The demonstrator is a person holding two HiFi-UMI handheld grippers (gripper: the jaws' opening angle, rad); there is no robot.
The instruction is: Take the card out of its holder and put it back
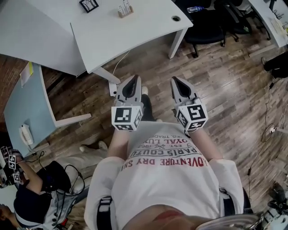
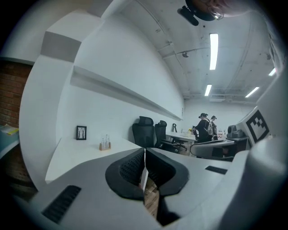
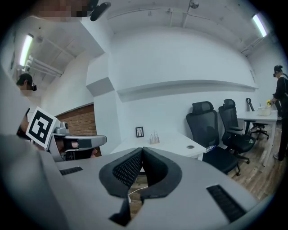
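Before the white desk point(image 1: 130, 33), left hand-held gripper point(image 1: 133, 78) and right hand-held gripper point(image 1: 174, 79) abreast, level, jaws together, empty.

Your left gripper point(image 1: 133, 78) grey, black ribbed pads point(image 2: 129, 169); right gripper point(image 1: 173, 81) same. Cubes point(image 1: 127, 117) black-and-white squares. Desk point(image 1: 112, 38) white. Floor point(image 1: 225, 90) brown wood planks. Chairs point(image 1: 204, 29) black. Your shirt point(image 1: 166, 184) white, red and dark lettering. Side table point(image 1: 24, 105) pale blue.

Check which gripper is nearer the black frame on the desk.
Left. In the head view the left gripper is below and slightly right of the frame, off the desk; the right gripper sits farther right.
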